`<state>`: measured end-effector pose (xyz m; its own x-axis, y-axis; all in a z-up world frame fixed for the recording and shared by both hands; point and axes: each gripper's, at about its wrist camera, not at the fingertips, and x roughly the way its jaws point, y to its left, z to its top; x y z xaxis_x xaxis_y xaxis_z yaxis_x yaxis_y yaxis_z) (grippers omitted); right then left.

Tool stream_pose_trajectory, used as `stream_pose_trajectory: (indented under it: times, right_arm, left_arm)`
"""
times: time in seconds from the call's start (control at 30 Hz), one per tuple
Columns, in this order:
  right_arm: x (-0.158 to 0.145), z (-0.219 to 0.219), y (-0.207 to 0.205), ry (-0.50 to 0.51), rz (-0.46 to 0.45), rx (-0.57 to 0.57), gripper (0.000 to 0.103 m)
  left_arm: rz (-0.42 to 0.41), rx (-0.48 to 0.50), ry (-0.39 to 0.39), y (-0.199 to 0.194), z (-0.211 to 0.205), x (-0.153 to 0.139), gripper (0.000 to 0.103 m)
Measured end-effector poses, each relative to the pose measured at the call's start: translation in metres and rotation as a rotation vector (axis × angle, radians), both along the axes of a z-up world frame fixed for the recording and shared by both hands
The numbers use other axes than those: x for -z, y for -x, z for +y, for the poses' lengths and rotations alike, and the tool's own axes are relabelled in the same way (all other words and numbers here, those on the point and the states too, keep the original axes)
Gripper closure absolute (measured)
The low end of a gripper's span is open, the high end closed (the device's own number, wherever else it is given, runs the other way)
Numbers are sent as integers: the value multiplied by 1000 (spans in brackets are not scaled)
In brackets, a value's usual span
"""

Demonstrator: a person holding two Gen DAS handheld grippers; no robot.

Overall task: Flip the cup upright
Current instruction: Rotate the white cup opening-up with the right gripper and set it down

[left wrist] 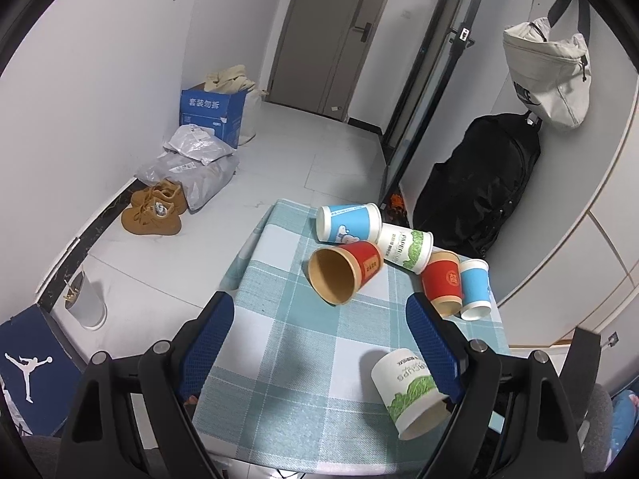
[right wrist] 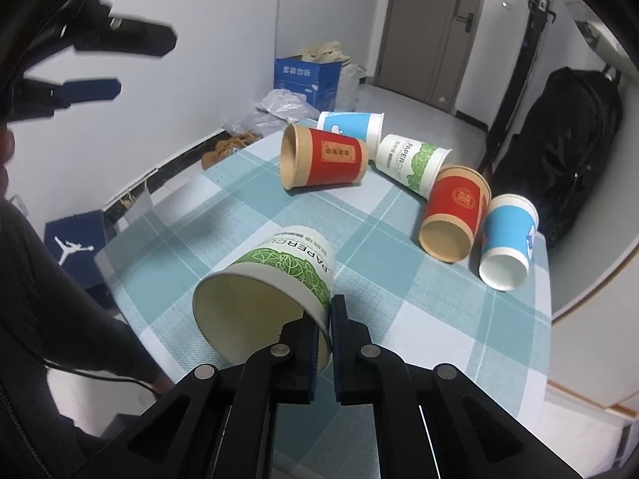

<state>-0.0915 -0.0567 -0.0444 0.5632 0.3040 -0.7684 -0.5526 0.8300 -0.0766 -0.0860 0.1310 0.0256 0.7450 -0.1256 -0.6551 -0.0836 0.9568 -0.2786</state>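
Several paper cups lie on their sides on a blue-and-white checked tablecloth [left wrist: 287,343]. My right gripper [right wrist: 325,315] is shut on the rim of a white-and-green cup [right wrist: 275,275], one finger inside its mouth and one outside; the cup is tilted, mouth toward me. The same cup shows in the left wrist view [left wrist: 407,387] beside the right finger. My left gripper [left wrist: 319,311] is open and empty above the table, facing a red cup [left wrist: 343,271] lying with its mouth toward it. In the right wrist view the left gripper [right wrist: 120,68] hovers at upper left.
Farther back lie a blue-and-white cup [left wrist: 351,221], a second white-and-green cup [left wrist: 405,247], a second red cup [left wrist: 441,283] and a second blue cup [left wrist: 475,289] near the table's right edge. A black backpack [left wrist: 479,183] stands beyond the table. Shoes [left wrist: 155,209] and boxes sit on the floor to the left.
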Motion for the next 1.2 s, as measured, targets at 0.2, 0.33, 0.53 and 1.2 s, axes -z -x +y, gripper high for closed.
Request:
stream_pose_trajectory:
  times: [0.2, 0.33, 0.53, 1.2]
  right_arm:
    - [-17, -15, -15, -58, 126, 0, 100]
    - [-37, -26, -25, -62, 184, -21, 100]
    - [-55, -35, -41, -62, 305, -39, 100]
    - [-5, -22, -121, -80, 608, 101, 97]
  left_arm:
    - [-19, 34, -2, 1, -7, -5, 18]
    - [-22, 41, 9, 0, -6, -6, 18]
    - [-7, 50, 21, -2, -7, -4, 18]
    - [80, 110, 9, -11, -23, 11, 18]
